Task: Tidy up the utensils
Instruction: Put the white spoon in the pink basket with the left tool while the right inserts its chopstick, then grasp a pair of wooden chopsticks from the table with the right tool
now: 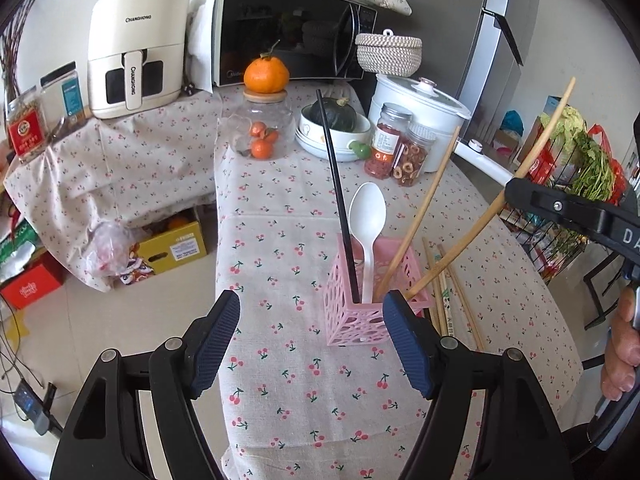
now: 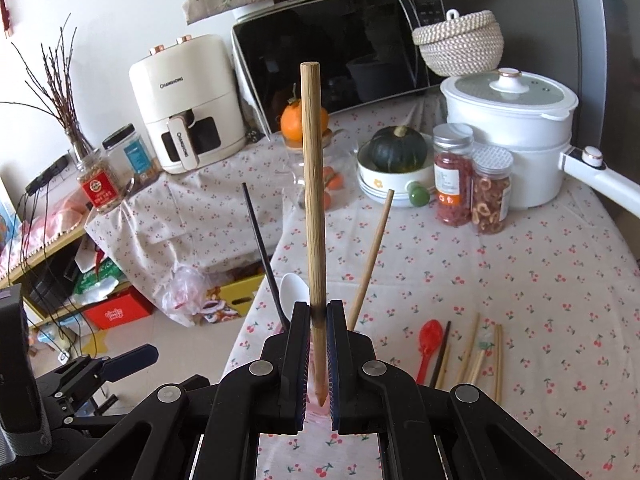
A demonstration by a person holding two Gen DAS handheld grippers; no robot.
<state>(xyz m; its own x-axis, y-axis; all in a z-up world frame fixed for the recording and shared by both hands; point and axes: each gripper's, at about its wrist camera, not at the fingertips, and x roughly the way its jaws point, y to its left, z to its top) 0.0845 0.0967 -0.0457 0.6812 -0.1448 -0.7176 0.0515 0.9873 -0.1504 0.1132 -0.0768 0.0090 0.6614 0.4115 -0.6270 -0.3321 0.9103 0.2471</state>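
Daylit room: white wall (image 2: 120,12), pale floor (image 1: 132,344), cherry-print tablecloth (image 1: 280,380).

Pink holder (image 1: 360,312) upright w/ white spoon (image 1: 367,216), black chopstick (image 1: 336,184), bamboo chopstick (image 1: 420,216); spare chopsticks (image 2: 476,356), red spoon (image 2: 430,340) flat beside.

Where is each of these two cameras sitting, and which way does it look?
Left wrist view: rides on the left tongs, open and empty, looking down the table at the pink holder; the right tongs and a hand show at right.
Right wrist view: rides on the right tongs, shut on a wooden chopstick, above the holder; the left tongs show at lower left.
Both share the microwave, air fryer and white spoon.
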